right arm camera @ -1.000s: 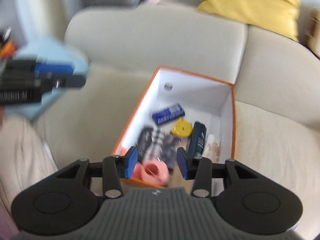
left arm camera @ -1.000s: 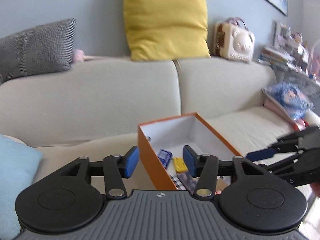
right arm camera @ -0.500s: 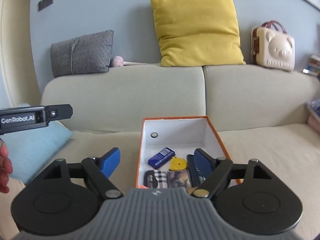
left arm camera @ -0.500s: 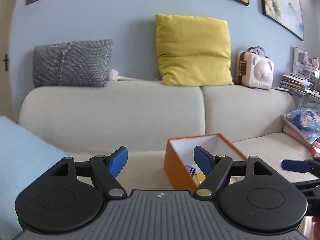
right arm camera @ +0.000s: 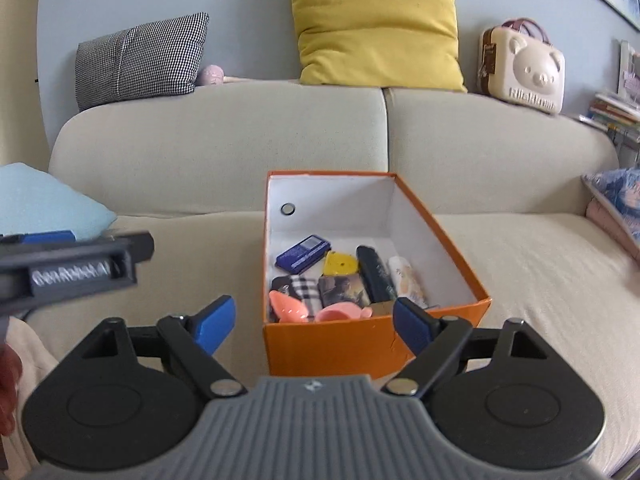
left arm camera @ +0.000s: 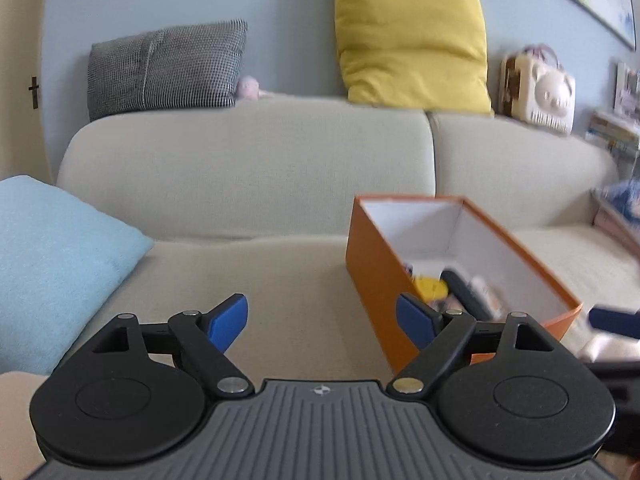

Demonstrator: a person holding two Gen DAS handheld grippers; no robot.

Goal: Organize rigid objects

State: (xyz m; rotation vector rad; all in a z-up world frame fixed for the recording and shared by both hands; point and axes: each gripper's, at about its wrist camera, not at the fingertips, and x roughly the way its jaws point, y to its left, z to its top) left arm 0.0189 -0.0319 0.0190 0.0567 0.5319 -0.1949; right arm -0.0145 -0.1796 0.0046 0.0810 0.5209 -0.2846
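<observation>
An orange box (right arm camera: 340, 346) with a white inside stands on the beige sofa seat. It holds several small objects: a blue case (right arm camera: 303, 253), a yellow piece (right arm camera: 340, 264), a dark bottle (right arm camera: 374, 272), a checked item (right arm camera: 304, 286) and pink pieces (right arm camera: 288, 304). My right gripper (right arm camera: 312, 324) hovers just in front of the box, its jaws still opening with nothing between them. My left gripper (left arm camera: 322, 322) hangs over the seat left of the box (left arm camera: 380, 276), jaws also opening and empty. The left gripper's side (right arm camera: 76, 268) shows at the left of the right wrist view.
A light blue cushion (left arm camera: 48, 256) lies at the sofa's left end. A yellow pillow (right arm camera: 376, 24), a checked pillow (right arm camera: 140, 60) and a bear-faced case (right arm camera: 524, 68) sit on the backrest. Books and patterned fabric (right arm camera: 616, 192) are at the right.
Both grippers' jaws have spread wide. Both hands have pulled back from the box and sunk, so the box now sits farther ahead and the whole sofa shows.
</observation>
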